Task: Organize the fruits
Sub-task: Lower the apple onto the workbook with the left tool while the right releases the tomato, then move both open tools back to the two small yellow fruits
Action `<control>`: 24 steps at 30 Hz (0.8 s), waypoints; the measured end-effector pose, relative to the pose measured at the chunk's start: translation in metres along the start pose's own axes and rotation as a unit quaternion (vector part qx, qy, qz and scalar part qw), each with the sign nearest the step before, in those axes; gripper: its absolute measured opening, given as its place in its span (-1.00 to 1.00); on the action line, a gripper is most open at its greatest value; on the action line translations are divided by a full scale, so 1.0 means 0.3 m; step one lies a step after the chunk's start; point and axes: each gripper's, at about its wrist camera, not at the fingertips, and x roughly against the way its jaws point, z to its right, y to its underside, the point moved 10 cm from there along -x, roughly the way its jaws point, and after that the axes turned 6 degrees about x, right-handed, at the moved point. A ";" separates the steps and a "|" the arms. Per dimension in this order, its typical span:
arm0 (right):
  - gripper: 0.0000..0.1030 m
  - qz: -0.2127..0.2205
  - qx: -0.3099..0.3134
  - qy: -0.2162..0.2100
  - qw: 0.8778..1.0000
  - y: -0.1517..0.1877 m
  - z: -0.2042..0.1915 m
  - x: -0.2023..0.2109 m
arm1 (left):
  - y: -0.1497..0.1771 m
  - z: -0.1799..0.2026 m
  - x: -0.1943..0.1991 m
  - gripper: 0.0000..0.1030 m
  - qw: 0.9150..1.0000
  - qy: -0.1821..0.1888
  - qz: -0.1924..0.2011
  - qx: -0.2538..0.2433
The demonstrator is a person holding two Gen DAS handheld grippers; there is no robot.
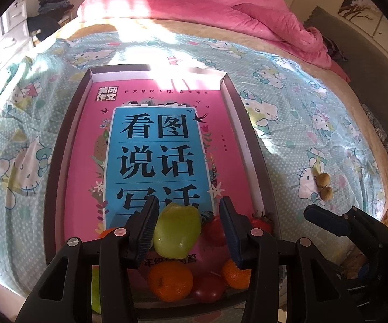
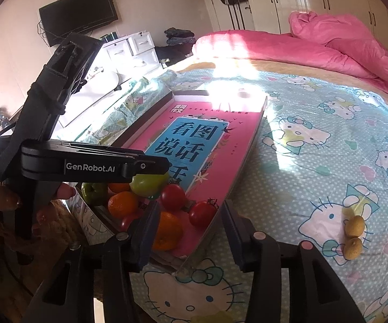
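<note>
Sunlight is falling across a bed dressed in a cartoon-cat sheet, with a pink quilt bunched at its far end. We are working over a shallow dark box lid lying on the sheet, a pink-and-blue book filling its floor. At the near end of that lid the fruit is gathering — oranges, red tomatoes and a second green fruit sitting close together on the book.

We are holding the left gripper partly open around a green apple; the left pad is lying against its side, while the right pad seems to be standing just clear, so we cannot tell whether the apple is truly clamped. Our right gripper is hanging open at the lid's near corner, its jaws gripping nothing, with an orange behind its left finger.

Two small yellowish fruits are lying touching each other on the sheet — well apart from the lid, off to its right.
</note>
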 end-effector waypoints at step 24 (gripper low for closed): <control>0.21 0.051 -0.086 0.087 0.991 0.045 0.311 0.223 | -0.012 0.222 0.012 0.42 0.998 0.059 0.021 -0.031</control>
